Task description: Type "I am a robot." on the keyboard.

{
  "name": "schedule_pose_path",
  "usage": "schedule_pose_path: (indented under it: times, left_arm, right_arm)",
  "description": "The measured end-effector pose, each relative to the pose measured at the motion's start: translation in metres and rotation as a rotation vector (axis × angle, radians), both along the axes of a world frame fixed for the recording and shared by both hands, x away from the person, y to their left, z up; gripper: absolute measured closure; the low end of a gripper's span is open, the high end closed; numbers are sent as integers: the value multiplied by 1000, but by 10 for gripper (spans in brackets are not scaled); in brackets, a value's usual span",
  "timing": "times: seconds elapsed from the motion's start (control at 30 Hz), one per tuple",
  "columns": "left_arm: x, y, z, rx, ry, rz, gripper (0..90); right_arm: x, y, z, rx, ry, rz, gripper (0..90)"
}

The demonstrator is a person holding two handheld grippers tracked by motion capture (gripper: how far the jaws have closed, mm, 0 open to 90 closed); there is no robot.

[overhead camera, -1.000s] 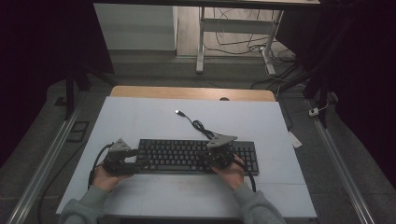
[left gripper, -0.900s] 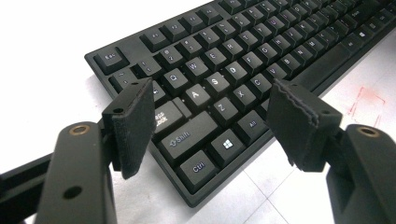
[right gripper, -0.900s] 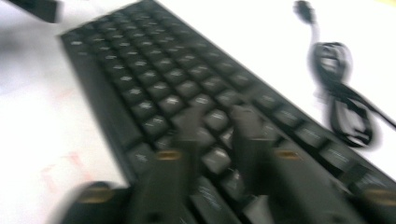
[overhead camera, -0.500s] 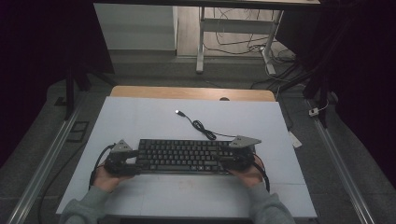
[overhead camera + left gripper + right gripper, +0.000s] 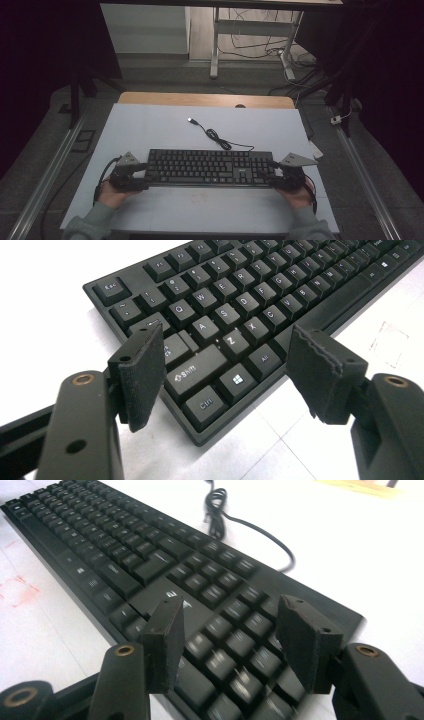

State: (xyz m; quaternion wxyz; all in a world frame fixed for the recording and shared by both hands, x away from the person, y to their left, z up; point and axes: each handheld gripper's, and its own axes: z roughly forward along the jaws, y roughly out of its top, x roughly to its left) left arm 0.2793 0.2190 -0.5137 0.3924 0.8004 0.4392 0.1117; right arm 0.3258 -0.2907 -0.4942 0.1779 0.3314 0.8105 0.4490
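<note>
I am keeping the left gripper [image 5: 142, 176] at the left end of the black keyboard [image 5: 210, 167], its jaws standing wide apart over the Ctrl and Shift corner, pressing on nothing. My right gripper [image 5: 270, 175] is sitting at the number-pad end; its jaws have just been opening and are gaping over the keys, clamping nothing. The keyboard's cable [image 5: 215, 135] is lying coiled beyond it on the white table [image 5: 150, 125].
</note>
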Motion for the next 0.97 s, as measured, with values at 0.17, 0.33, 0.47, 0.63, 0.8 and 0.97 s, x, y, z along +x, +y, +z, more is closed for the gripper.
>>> schedule_pose_path:
  times: [0.17, 0.33, 0.47, 0.63, 0.8, 0.97]
  left_arm:
    - [-3, 3, 0, -4, -1, 5, 322]
    - [-3, 4, -1, -3, -3, 7, 322]
    - [-3, 3, -1, -3, -1, 7, 322]
    - [-3, 3, -1, -2, -2, 7, 322]
    - [-3, 3, -2, 0, -2, 6, 322]
    - [-3, 4, -2, 0, -2, 8, 322]
  right_arm:
    - [-7, -16, -3, -12, -5, -7, 455]
    - [-10, -23, -4, -14, 2, -15, 455]
    - [-9, -21, -6, -22, 6, 1, 455]
    - [-10, -20, -6, -25, 3, 5, 457]
    - [-9, -20, -6, -23, 6, 8, 459]
    - [-10, -20, -6, -22, 7, 11, 459]
